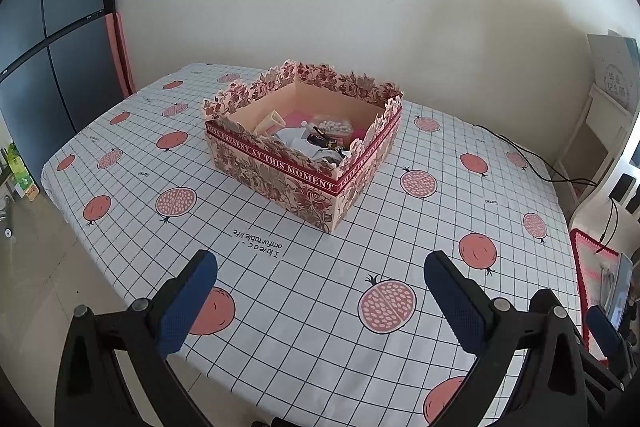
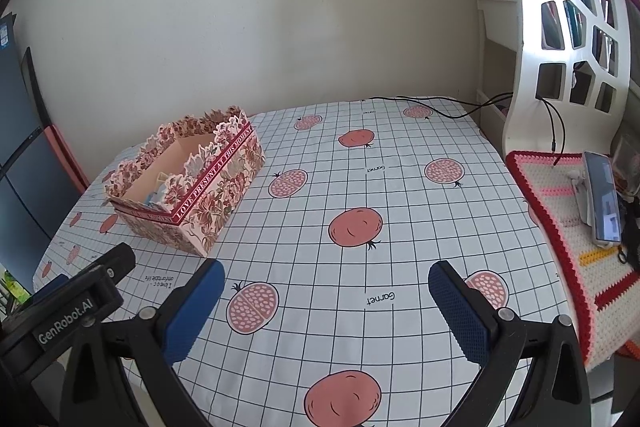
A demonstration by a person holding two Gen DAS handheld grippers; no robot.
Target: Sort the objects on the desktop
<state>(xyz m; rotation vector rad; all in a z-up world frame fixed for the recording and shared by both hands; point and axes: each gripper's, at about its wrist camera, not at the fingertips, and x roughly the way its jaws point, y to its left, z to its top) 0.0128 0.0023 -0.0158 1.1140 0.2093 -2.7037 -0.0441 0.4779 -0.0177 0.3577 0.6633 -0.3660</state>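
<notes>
Left wrist view shows the floral box (image 1: pixel 304 147) standing toward the far middle of the worktop (image 1: pixel 440 227), on a grid-printed cloth with pomegranates. Inside it lies a jumble of small things — a pale cone-like piece, white crumpled material, a clear bag of small white beads (image 1: pixel 334 126), some dark items — too tangled to name each one. The left gripper (image 1: pixel 320 283) hangs over the near edge of the worktop with its blue-padded fingers spread wide and nothing between them.

From the right wrist view, the right gripper (image 2: pixel 326 291) is likewise spread wide and empty, held over the near part of the cloth, with the box well off to its left and farther away. The black body of the other gripper shows at the near left edge. To the right, off the cloth, a crocheted mat (image 2: pixel 568 227) carries a phone (image 2: pixel 604 199) on a stand, and a black cable (image 2: pixel 440 107) trails across the far edge.

As for progress, no loose object remains on the cloth in either view; everything small appears to sit in the box already. I judge the sorting finished or very nearly so — unless the contents are meant to be taken out again, nothing looks left to collect.
</notes>
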